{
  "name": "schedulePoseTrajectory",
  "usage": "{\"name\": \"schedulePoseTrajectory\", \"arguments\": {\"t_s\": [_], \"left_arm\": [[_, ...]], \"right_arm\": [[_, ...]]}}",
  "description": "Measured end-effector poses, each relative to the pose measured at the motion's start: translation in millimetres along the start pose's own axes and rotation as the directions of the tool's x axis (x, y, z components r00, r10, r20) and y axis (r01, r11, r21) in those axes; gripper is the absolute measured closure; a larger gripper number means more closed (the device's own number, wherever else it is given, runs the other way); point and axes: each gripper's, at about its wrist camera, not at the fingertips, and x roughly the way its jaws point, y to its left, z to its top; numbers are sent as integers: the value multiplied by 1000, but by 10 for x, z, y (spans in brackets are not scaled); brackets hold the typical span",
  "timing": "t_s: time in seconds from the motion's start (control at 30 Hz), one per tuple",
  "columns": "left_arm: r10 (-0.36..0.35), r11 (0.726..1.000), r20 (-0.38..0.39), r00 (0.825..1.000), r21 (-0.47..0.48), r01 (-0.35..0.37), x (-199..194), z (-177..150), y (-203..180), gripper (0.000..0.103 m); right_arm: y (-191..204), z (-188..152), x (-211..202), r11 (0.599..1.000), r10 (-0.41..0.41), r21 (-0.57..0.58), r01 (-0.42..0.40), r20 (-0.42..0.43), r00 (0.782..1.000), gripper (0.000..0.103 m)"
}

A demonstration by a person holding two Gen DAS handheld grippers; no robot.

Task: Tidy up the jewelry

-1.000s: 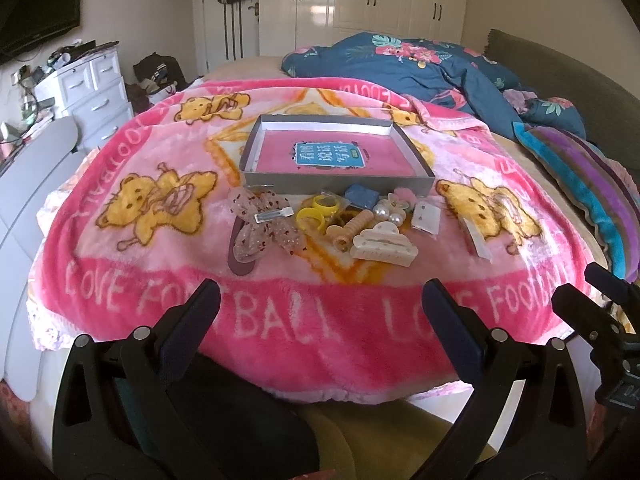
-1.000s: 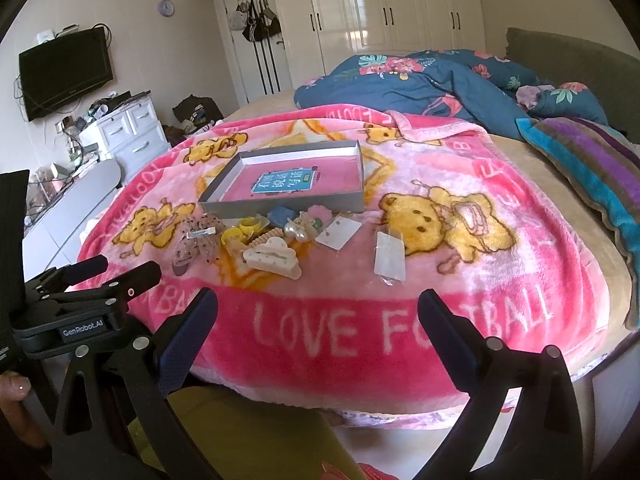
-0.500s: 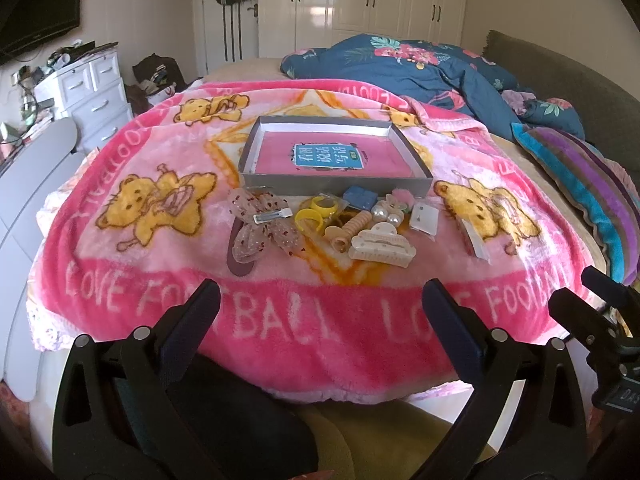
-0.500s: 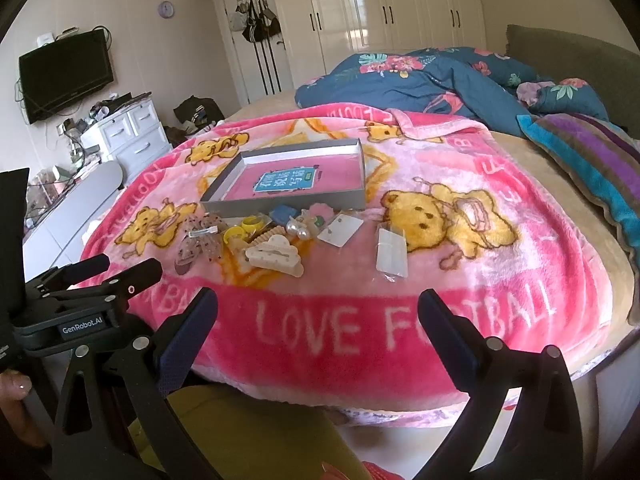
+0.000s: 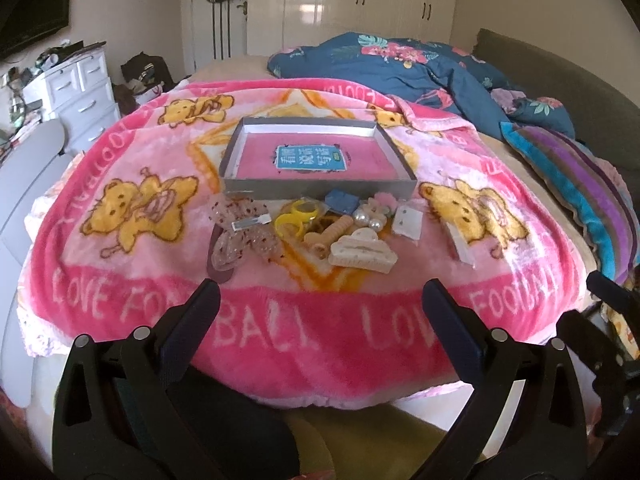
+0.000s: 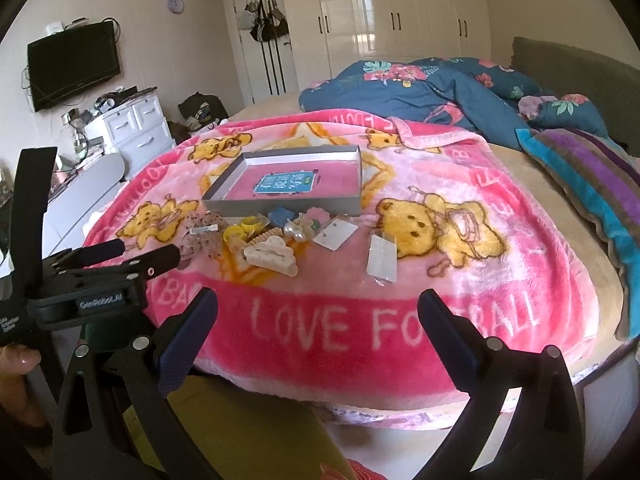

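At the near edge of the bed, both grippers hang short of the mattress with nothing between their fingers. The left gripper [image 5: 320, 304] has its jaws spread wide, and the right gripper [image 6: 318, 312] is spread just as wide; each frames a stretch of the pink blanket [image 5: 120, 288] where the white "LOVE FOOTBALL" lettering runs. That lettered band lies bare between the fingertips and the pile, and the blanket's hem drops over the bed edge just ahead of the fingers.

Beyond the band sits the jewelry pile. Closest is a cream claw clip [image 5: 362, 254], with a ribbed beige hair tie [image 5: 330, 234] touching its left side. To the left lies a sheer sequined bow [image 5: 244, 230] with a silver clip across it. Behind are yellow rings [image 5: 296, 216], a cluster of pearls [image 5: 370, 218], a small blue pouch [image 5: 340, 201] and a pink fluffy piece [image 5: 386, 200]. A white earring card [image 5: 408, 222] lies just right of the pearls, and a clear packet [image 6: 382, 258] lies apart, farther right, beside a yellow bear print.

Just behind the pile stands a shallow grey tray [image 5: 316, 191], pink-lined, with a blue label in its middle. Past it the blanket ends against a rumpled blue floral duvet [image 5: 400, 68].
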Motion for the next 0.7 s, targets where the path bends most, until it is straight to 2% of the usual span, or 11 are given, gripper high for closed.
{"name": "schedulePoseTrajectory", "arguments": {"t_s": [0.23,0.47,0.6,0.7], "left_arm": [[4,1000,-3,1000,12,-4,16,89,-52,9],[23,999,21,1000,31,-24,71,358,-130,9],[9,1000,32,999,7,-9,135,537,-92,9],[36,999,19,999,0,-36,228,676,-55,9]], "right_arm": [[-96,51,-14,1000,6,18,-6,6,1000,4],[-183,259,22,1000,-7,-2,7,34,999,4],[-319,434,163,999,29,34,-30,11,1000,4],[-389,546,300,997,58,50,-58,-6,998,4]]}}
